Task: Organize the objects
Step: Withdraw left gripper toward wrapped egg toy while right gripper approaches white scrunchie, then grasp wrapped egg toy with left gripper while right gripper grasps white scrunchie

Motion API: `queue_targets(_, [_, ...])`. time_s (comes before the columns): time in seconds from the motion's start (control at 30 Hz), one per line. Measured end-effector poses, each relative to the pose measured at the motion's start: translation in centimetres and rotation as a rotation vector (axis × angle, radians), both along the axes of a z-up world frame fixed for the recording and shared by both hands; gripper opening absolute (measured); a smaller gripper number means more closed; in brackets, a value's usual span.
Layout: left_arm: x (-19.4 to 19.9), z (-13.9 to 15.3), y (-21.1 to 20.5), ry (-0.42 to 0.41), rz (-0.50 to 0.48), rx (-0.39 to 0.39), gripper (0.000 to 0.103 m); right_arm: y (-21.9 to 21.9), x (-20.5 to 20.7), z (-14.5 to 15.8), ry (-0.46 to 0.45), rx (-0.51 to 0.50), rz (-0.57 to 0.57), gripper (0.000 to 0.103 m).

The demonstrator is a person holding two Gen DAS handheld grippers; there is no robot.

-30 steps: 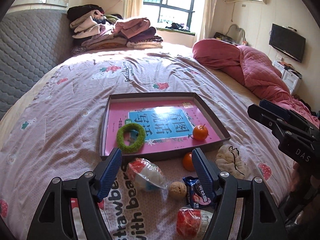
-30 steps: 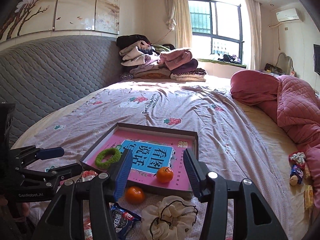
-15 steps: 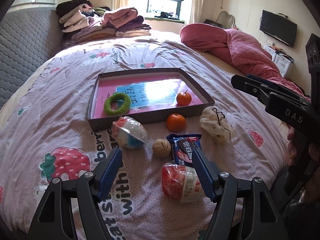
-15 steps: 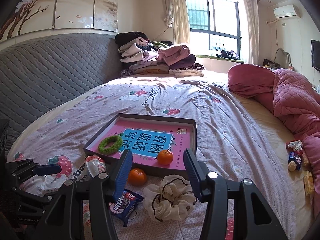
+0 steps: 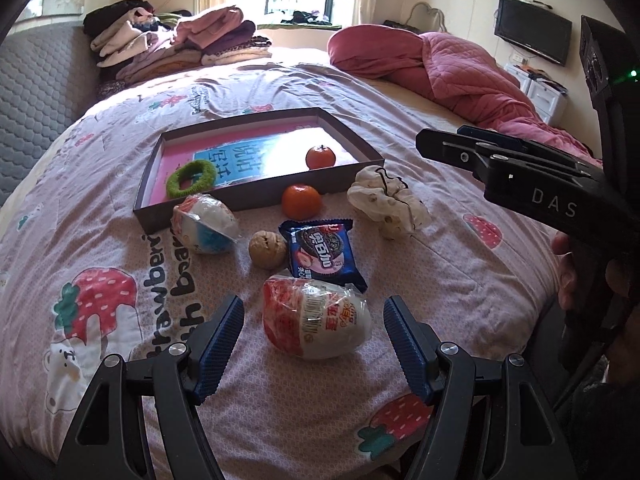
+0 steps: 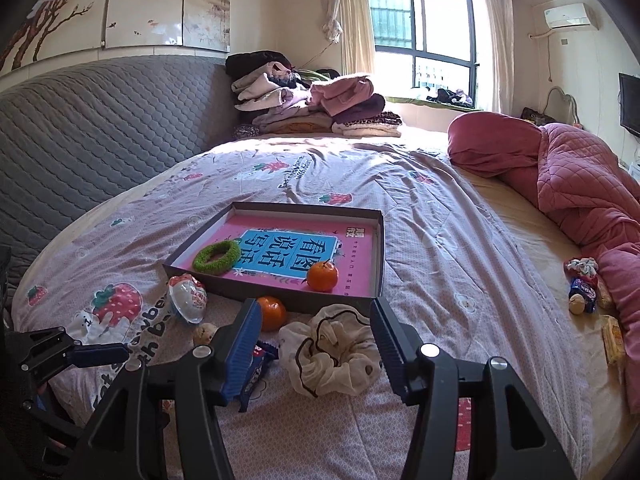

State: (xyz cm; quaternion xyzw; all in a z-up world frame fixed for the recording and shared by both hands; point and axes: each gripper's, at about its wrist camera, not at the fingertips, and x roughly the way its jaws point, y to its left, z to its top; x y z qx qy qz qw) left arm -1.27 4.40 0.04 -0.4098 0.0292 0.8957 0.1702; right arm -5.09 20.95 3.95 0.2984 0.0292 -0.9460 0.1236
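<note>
Tongs spread on both sides: my left gripper (image 5: 314,344) brackets the wrapped egg toy (image 5: 316,322) low in frame without pinching, my right gripper (image 6: 316,344) is opening around the cream scrunchie (image 6: 330,354), both bound for the tray (image 5: 352,136) above, I judge.

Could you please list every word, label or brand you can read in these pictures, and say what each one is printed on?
"DAS": on the side of the right gripper.
"看图说话写话": blue panel on the floor of the tray.
"奥利奥": blue biscuit packet.
"with bear", partly read: bedspread.
Red-and-white wrapped egg: print too crumpled to read.
Small text on the far bedspread: blurred.
</note>
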Motion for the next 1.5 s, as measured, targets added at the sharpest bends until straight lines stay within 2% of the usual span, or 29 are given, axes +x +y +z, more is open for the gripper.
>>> queue_targets(0.57, [0.1,-1.5,0.5,-0.034,-0.018,-0.01,0.074,-0.9,0.2,-2.6,-0.065,0.059,0.014,0.057])
queue_targets(0.97, [-0.7,-2.9,1.2,-0.035,-0.025,-0.026,0.074,-1.0,-0.3,-3.3,-0.075,0.07,0.014,0.057])
queue_targets(1.3, [-2.0,-4.3,1.2,-0.035,0.01,-0.073,0.074,-2.2,-1.4,-5.6,-0.089,0.179,0.014,0.057])
queue_targets(1.5, [-2.8,-4.9,0.9,-0.051,0.021,-0.057,0.074,-2.9,-2.4,-6.6,-0.072,0.256,0.013,0.056])
